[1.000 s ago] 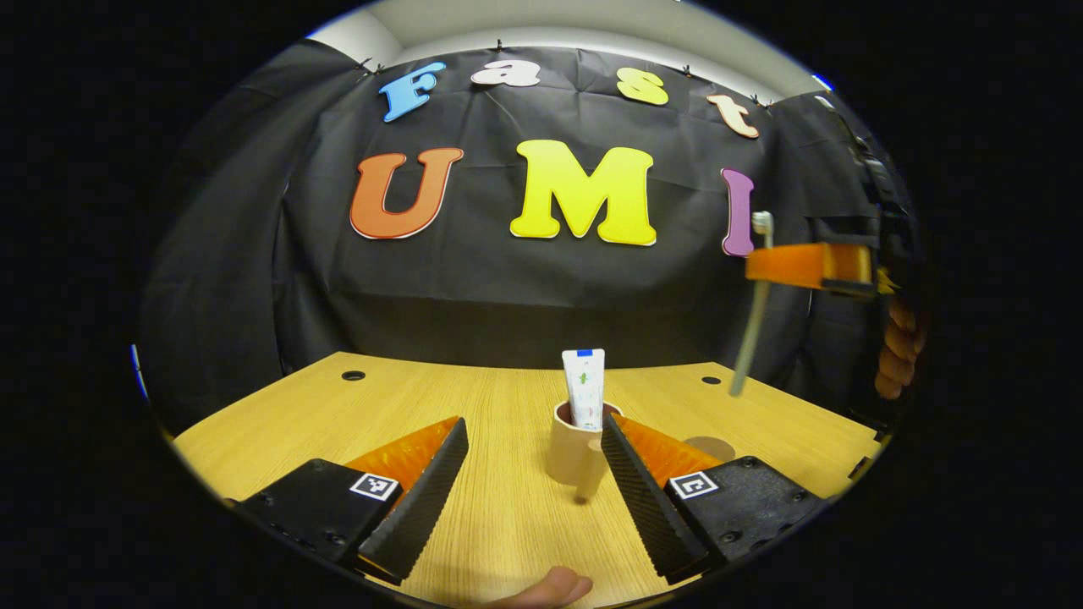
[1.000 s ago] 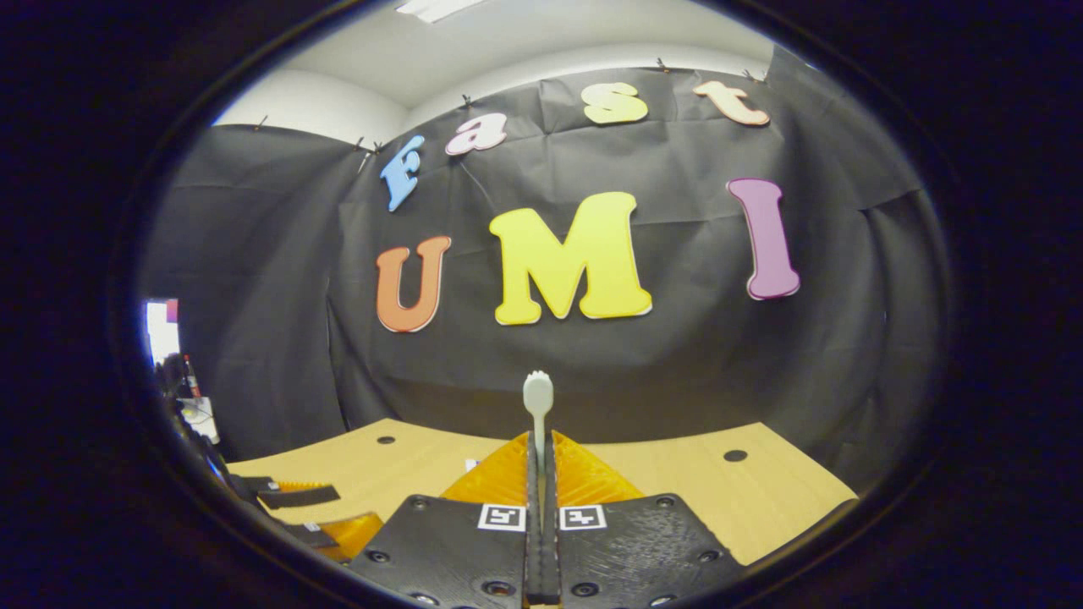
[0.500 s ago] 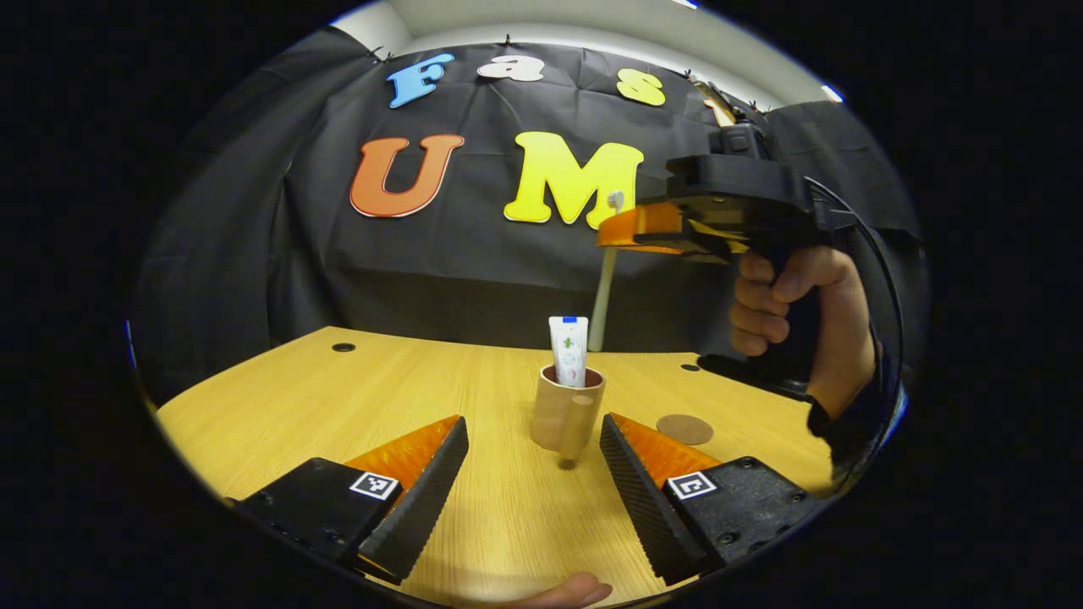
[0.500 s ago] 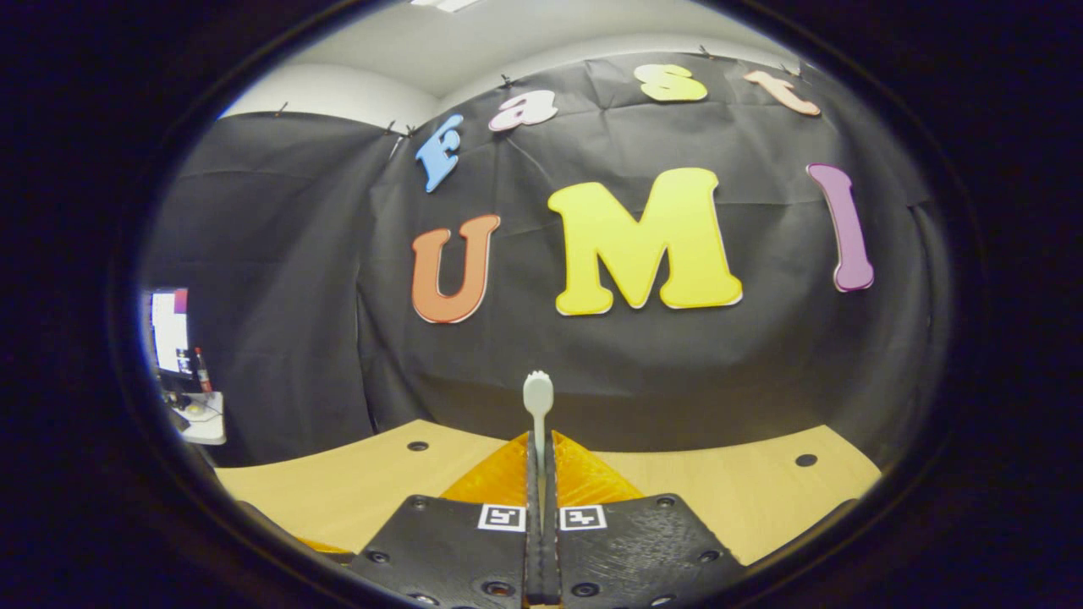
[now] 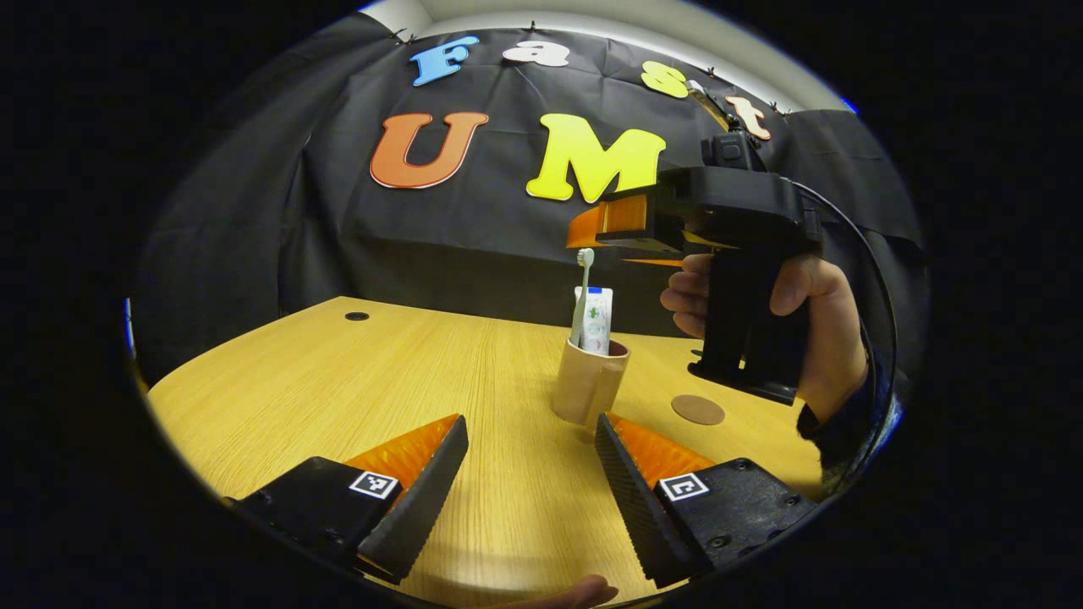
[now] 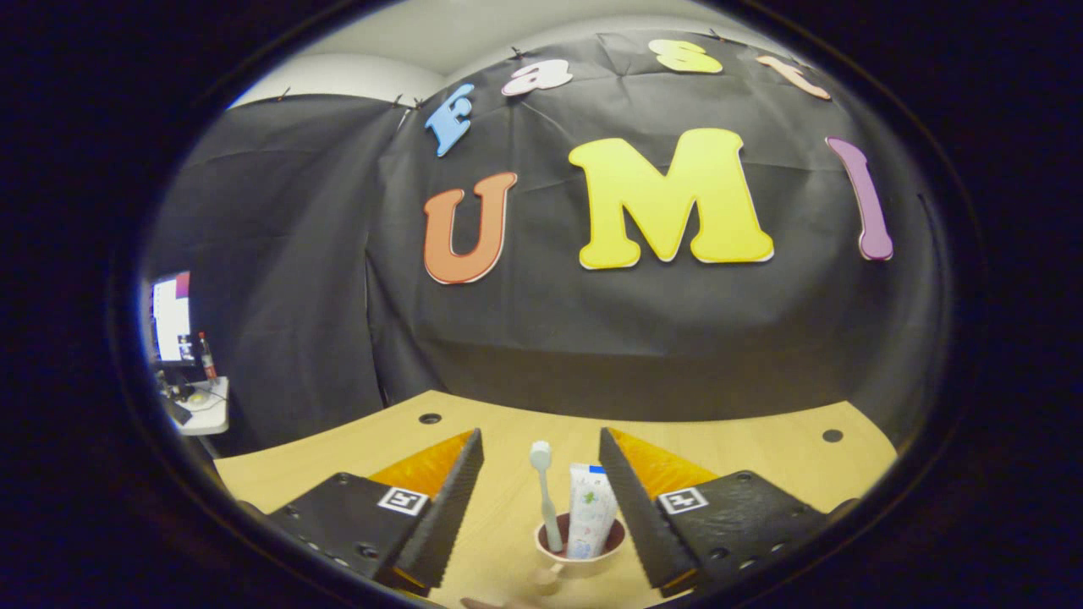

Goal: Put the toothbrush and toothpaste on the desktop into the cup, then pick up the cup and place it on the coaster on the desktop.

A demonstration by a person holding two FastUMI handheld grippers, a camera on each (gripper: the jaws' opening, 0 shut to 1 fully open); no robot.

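Standing in cup (image 6: 580, 554), toothbrush (image 6: 543, 495) sits between spread fingers of right hand-held gripper (image 6: 540, 507), untouched.

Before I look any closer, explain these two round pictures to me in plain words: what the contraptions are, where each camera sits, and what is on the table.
No robot here: a person carries a two-finger hand-held gripper in each hand, with a camera riding on each. The left gripper view looks along the left hand-held gripper, open and holding nothing. Farther off it shows the right hand-held gripper and the hand gripping its handle. The right gripper view looks down past that gripper's open fingers. On the wooden desk stands a tan cup holding a toothbrush and a toothpaste tube. A round brown coaster lies beside it.
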